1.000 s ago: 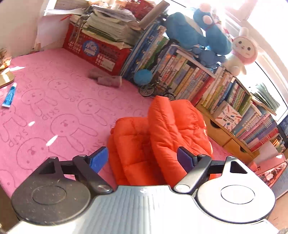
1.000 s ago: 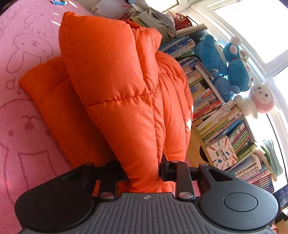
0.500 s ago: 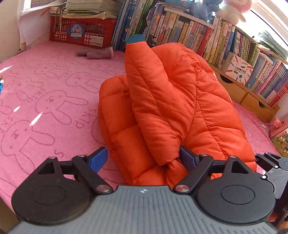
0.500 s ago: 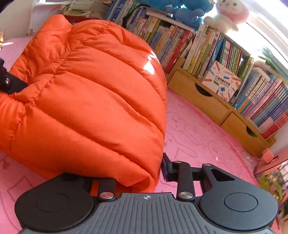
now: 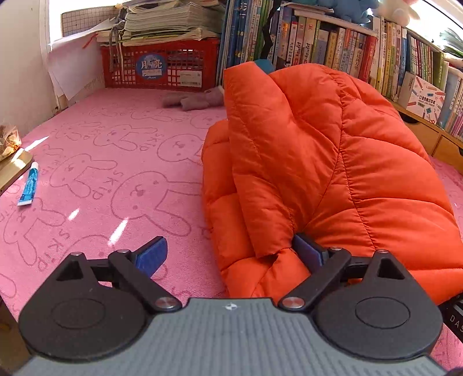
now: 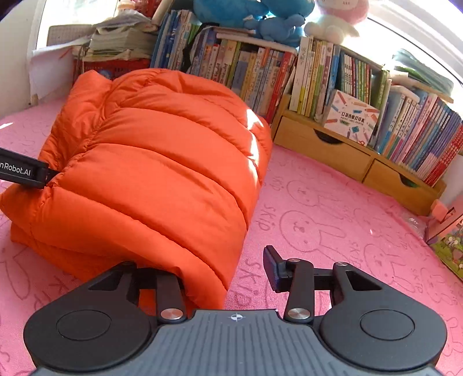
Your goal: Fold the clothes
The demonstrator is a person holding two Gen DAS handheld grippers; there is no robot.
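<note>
Loosely between both tongs (image 5: 231, 254): jacket (image 5: 332, 162)

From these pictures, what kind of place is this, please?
Probably a child's bedroom or study corner at home. A shelf packed with books lines the back, plush toys sit on top of it, and a pink bunny-print cover carries the orange jacket.

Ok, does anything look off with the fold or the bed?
The orange jacket is folded but puffy. A loose flap on its left side sticks up. A blue tube and a grey plush toy lie on the pink blanket.
</note>
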